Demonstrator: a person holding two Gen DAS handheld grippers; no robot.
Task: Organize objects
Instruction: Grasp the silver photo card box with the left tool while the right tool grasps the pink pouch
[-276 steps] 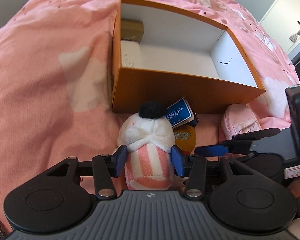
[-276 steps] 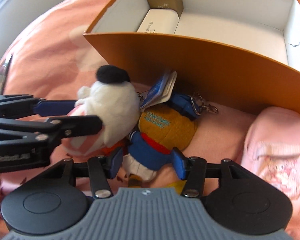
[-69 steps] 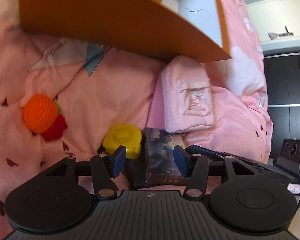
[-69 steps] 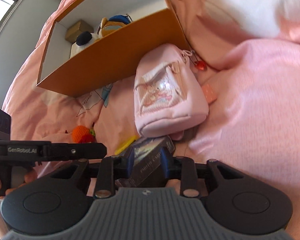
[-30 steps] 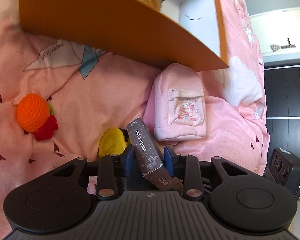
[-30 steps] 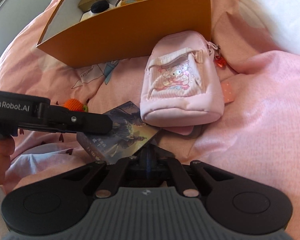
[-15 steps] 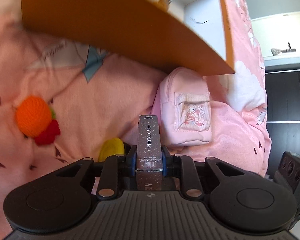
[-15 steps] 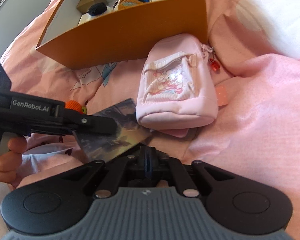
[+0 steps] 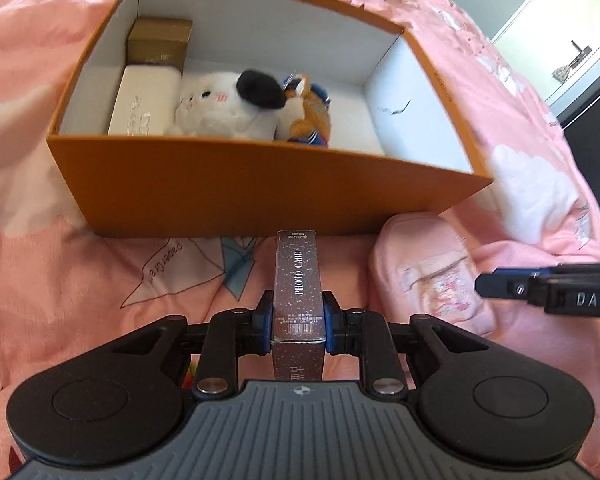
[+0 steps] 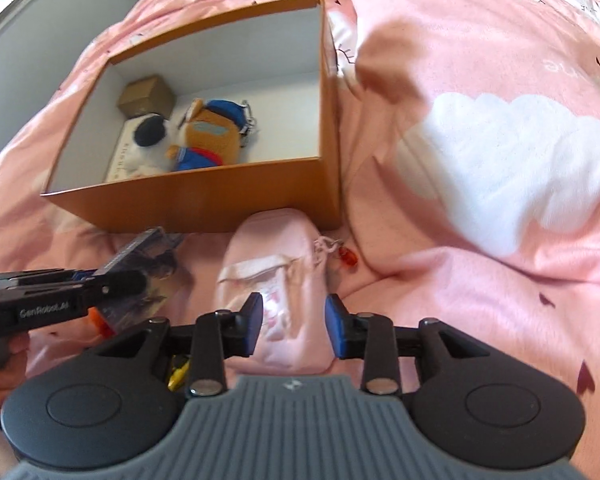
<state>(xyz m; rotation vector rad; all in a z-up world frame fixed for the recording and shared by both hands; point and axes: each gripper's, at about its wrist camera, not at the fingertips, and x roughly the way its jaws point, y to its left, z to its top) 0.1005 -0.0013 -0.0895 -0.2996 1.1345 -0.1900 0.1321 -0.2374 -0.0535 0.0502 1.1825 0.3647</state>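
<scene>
My left gripper (image 9: 295, 312) is shut on a dark photo card box (image 9: 298, 276), held on edge just in front of the orange box (image 9: 260, 184). The right wrist view shows the card box (image 10: 148, 256) in the same grip. Inside the orange box lie a white plush (image 9: 220, 108), an orange plush in blue (image 9: 310, 116), a gold box (image 9: 160, 40) and a white case (image 9: 144, 100). My right gripper (image 10: 293, 322) hovers over a pink pouch (image 10: 276, 256). Its jaws are opening on either side of the pouch, and the pads do not press on it.
Everything rests on a pink quilt (image 10: 480, 240) with white clouds. A yellow item (image 10: 178, 374) and an orange crochet piece (image 10: 98, 318) peek out under the grippers at the left. A red charm (image 10: 350, 258) hangs off the pouch. A hand (image 10: 4, 364) holds the left gripper.
The left gripper turned the card box onto its edge and tipped up, so the inside of the orange box shows. The right gripper went from shut to open and moved over the pink pouch.
</scene>
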